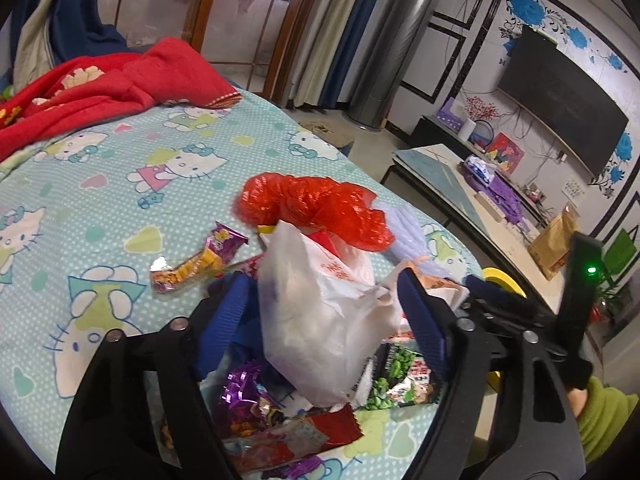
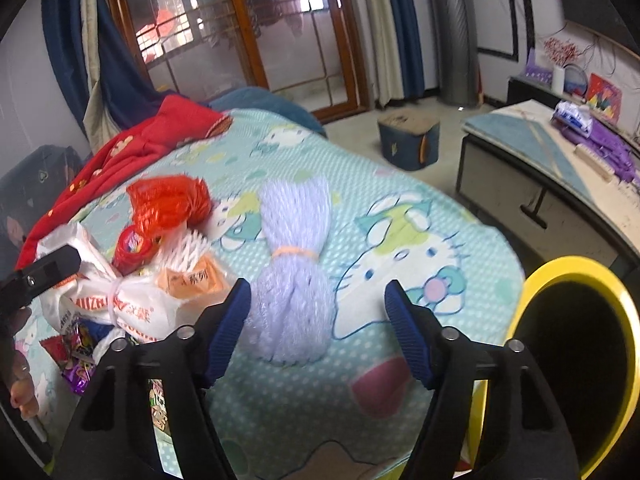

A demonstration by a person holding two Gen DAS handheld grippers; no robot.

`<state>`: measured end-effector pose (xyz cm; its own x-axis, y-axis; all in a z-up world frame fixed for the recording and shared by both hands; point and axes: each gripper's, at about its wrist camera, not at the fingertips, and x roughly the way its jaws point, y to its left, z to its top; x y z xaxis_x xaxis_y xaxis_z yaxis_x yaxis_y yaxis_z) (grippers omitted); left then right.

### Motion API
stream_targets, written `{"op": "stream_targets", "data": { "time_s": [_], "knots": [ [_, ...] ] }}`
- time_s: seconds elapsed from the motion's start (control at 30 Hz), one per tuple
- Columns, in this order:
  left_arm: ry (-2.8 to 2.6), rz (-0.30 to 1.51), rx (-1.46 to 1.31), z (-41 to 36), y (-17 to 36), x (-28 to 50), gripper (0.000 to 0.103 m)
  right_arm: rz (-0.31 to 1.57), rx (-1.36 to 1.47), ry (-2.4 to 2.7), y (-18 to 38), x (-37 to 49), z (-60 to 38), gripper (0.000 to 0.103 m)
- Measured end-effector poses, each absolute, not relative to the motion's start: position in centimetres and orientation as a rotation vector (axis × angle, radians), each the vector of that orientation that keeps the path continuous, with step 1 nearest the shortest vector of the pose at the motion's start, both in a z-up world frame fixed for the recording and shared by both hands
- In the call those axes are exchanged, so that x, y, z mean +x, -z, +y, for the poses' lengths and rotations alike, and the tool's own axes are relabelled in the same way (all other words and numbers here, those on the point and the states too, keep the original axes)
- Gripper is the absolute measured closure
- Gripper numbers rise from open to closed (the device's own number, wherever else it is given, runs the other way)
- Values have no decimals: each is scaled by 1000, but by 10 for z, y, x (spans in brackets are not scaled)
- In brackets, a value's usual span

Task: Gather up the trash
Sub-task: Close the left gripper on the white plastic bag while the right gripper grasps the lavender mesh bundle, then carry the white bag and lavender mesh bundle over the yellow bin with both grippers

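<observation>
The trash lies in a loose heap near the front edge of the bed [image 1: 100, 184], which carries a cartoon-cat sheet, with a red blanket [image 1: 100, 80] bunched at the far edge. The left gripper [image 1: 320, 312] straddles a knotted white plastic bag [image 1: 320, 320]; the bag sits between the blue pads, the right pad touches its crumpled skirt, and whether the left pad presses on it cannot be told, so a firm pinch is not confirmed. Around the bag lie a crumpled red plastic bag [image 1: 316, 204], a yellow and purple snack wrapper [image 1: 200, 260], a green and black packet [image 1: 400, 384] and further foil wrappers at the near edge. The right gripper [image 2: 318, 332] stands spread and empty over a pale lilac foam-net sleeve [image 2: 292, 264], bound by an orange rubber band [image 2: 294, 254]; its left pad is just beside the sleeve's lower end and its right pad is well apart from it. A yellow-rimmed bin [image 2: 532, 292] stands off the bed's front right corner. All of this material is judged light, soft and compressible. The plastic film is likely slippery and will deform under the pads, so take hold of the white bag at its tied neck, where the film is gathered. Take the foam net at the banded waist, where it is narrowest and densest. Single wrappers lie flat on soft bedding and may require pressing into the sheet to pinch an edge.
</observation>
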<state>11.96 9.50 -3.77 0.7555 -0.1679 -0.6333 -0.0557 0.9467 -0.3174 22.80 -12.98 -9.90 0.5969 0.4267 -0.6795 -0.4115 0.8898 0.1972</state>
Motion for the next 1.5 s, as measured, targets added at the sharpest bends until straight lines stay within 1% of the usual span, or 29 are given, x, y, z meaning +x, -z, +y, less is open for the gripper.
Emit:
{"op": "stream_targets", "data": {
  "time_s": [0.07, 0.1, 0.17, 0.23, 0.33, 0.37, 0.5, 0.6, 1.1, 1.5],
  "knots": [
    [66, 716, -330, 92, 38, 120, 44, 809, 33, -500, 103, 228, -129, 50],
    [69, 712, -328, 91, 37, 119, 47, 818, 38, -512, 106, 228, -129, 53],
    [72, 707, -325, 90, 37, 117, 50, 826, 40, -529, 109, 226, -128, 66],
    [80, 706, -326, 88, 36, 115, 56, 821, 45, -541, 109, 222, -129, 73],
    [83, 697, -326, 86, 33, 113, 63, 803, 38, -538, 108, 219, -132, 77],
    [84, 692, -323, 85, 32, 112, 64, 798, 38, -539, 108, 218, -133, 78],
    [94, 656, -318, 81, 24, 106, 71, 778, 52, -514, 105, 217, -142, 78],
    [100, 630, -304, 78, 17, 102, 72, 764, 48, -504, 102, 216, -149, 79],
    [112, 521, -200, 44, -15, 91, 72, 664, 70, -483, 62, 192, -187, 79],
    [170, 503, -140, 6, -24, 91, 72, 589, 71, -422, 34, 162, -236, 80]
  ]
}}
